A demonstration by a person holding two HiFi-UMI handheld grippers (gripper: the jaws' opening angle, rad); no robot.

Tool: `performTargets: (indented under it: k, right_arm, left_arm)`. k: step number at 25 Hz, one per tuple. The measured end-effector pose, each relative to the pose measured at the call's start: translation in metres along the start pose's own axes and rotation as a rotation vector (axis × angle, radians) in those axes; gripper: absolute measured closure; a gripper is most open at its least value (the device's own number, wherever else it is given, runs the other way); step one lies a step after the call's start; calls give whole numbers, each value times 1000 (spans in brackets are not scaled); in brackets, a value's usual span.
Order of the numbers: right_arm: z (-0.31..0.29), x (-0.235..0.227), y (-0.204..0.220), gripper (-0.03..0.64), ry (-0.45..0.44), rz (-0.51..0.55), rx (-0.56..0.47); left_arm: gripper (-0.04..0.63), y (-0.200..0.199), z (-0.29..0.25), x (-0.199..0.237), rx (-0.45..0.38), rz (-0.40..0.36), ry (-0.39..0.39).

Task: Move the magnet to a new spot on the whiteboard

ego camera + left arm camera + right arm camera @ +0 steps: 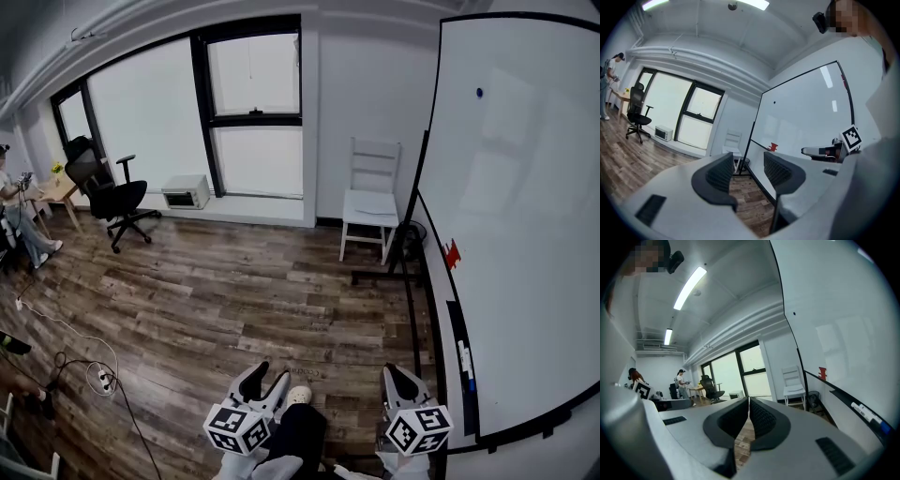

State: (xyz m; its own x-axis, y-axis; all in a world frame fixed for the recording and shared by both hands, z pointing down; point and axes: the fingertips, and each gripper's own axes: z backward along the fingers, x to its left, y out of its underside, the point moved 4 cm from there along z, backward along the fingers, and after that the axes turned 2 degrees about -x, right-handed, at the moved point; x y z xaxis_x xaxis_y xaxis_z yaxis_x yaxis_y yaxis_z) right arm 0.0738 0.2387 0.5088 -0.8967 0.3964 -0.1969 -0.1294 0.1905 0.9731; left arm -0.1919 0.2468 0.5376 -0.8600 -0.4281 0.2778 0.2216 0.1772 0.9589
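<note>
The whiteboard [525,206] fills the right side of the head view. A small dark blue magnet [479,93] sits high on it, far above both grippers. My left gripper [272,373] is low at the bottom centre, open, with nothing between its jaws. My right gripper [394,372] hangs beside it, close to the board's lower edge, shut and empty. In the left gripper view the magnet [774,102] is a dot on the board beyond the open left gripper [747,159]. The right gripper view shows the magnet [794,313] high above the shut right gripper [749,400].
A red piece [452,253] sticks near the board's lower left edge, and markers [464,361] lie in its tray. A white chair [371,202] stands by the board's stand. A black office chair [112,197], a microwave [186,191], floor cables [94,375] and a seated person [19,220] are to the left.
</note>
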Motion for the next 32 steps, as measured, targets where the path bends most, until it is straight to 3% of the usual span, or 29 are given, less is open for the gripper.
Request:
performTargets:
  k: [21, 32]
  right_arm:
    - [-187, -51, -69, 584, 76, 2, -25]
    - [-268, -72, -87, 584, 123, 1, -30]
  left_arm:
    - [396, -85, -190, 106, 2, -38, 87]
    - [396, -107, -267, 160, 7, -32, 117]
